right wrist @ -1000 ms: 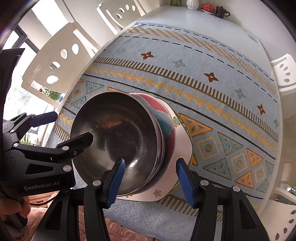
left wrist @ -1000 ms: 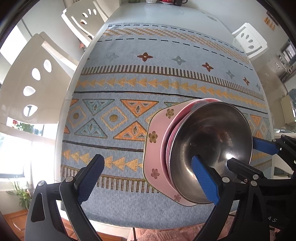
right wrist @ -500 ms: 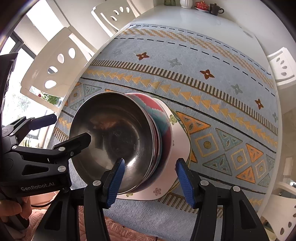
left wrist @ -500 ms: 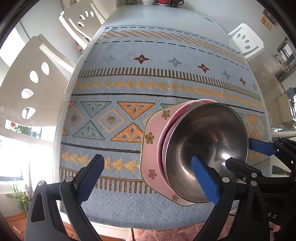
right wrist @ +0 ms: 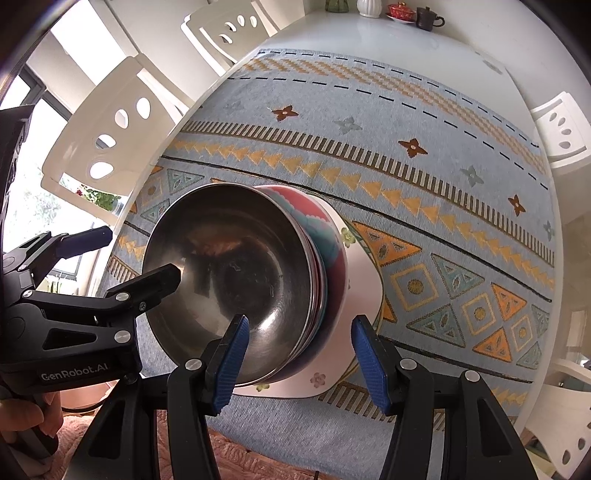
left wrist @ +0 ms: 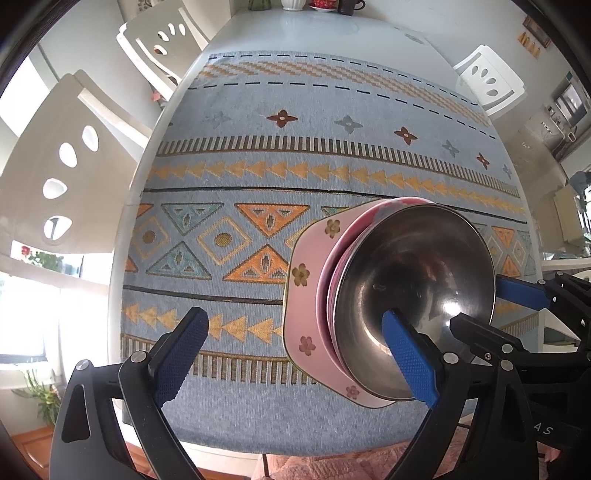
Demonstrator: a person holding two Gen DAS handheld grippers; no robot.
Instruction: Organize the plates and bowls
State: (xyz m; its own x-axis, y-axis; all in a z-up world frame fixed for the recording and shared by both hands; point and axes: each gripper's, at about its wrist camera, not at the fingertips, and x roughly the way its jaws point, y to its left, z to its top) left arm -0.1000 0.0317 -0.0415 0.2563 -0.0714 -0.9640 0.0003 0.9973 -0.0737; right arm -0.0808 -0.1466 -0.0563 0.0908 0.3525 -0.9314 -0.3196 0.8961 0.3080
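Observation:
A steel bowl (left wrist: 417,280) (right wrist: 229,266) tops a stack of coloured bowls (right wrist: 325,236) that rests on a pink square plate with flowers (left wrist: 303,295) (right wrist: 362,280), near the table's front edge. My left gripper (left wrist: 295,358) is open wide above the stack's left side, its right finger (left wrist: 410,362) in front of the steel bowl's inside. My right gripper (right wrist: 299,354) is half open, and its jaws straddle the stack's near rim without pressing on it. Its left finger (right wrist: 229,354) lies over the bowl's inside, and the right one (right wrist: 369,358) stands outside, over the plate. Each gripper shows at the edge of the other's view.
A blue patterned tablecloth (left wrist: 295,177) covers the white table. White chairs (left wrist: 55,177) (right wrist: 110,122) stand along the left, and others (left wrist: 487,81) on the right. A vase, a red cup and a dark cup (right wrist: 424,18) sit at the far end. A person's hand (right wrist: 22,417) holds the left gripper.

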